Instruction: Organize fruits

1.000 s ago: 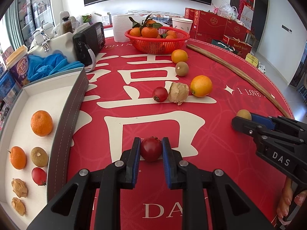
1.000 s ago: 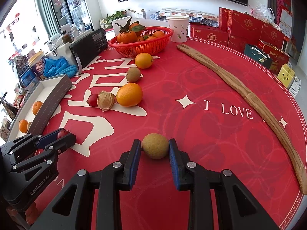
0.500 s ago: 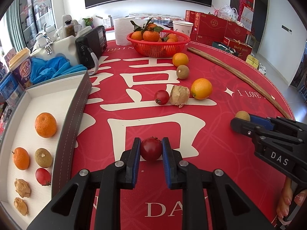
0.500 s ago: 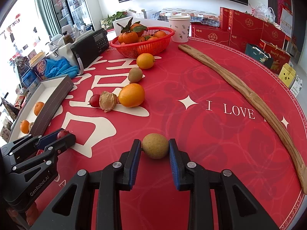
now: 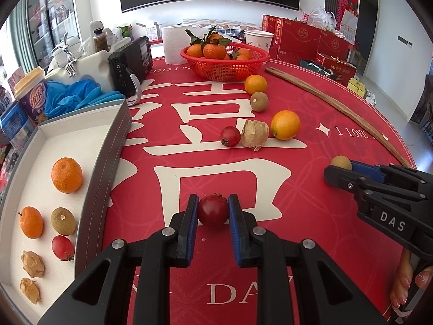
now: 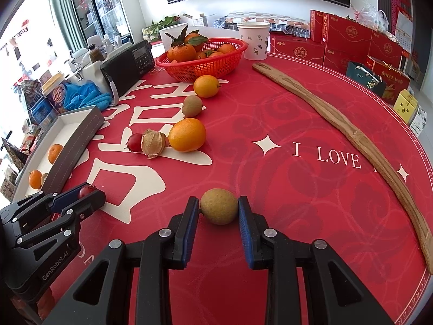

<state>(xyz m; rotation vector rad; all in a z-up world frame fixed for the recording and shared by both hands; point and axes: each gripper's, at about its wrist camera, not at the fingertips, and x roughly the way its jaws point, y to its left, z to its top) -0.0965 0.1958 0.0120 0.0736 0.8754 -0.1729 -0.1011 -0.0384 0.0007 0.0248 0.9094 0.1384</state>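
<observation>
My left gripper (image 5: 213, 211) is shut on a small dark red fruit (image 5: 213, 213) just above the red tablecloth. My right gripper (image 6: 219, 209) is shut on a green-brown round fruit (image 6: 219, 210). Each gripper shows in the other's view, the left gripper (image 6: 90, 193) at the left, the right gripper (image 5: 338, 169) at the right. A white tray (image 5: 89, 140) at the left holds oranges, a brown fruit, a red fruit and two dried husks. Loose on the cloth are two oranges (image 5: 285, 124), a brown fruit (image 5: 259, 101), a red fruit (image 5: 230, 136) and a husk fruit (image 5: 254, 134).
A red basket (image 5: 224, 66) of tangerines stands at the back. A long wooden stick (image 6: 351, 135) lies across the right side. A black radio (image 5: 131, 66), blue gloves (image 5: 78, 96), a cup (image 5: 31, 92) and a paper roll stand at the back left. Red boxes line the far right.
Both grippers keep their fruits. Both views have drawn back and risen a little, so the tray and the loose fruits sit slightly farther off.
</observation>
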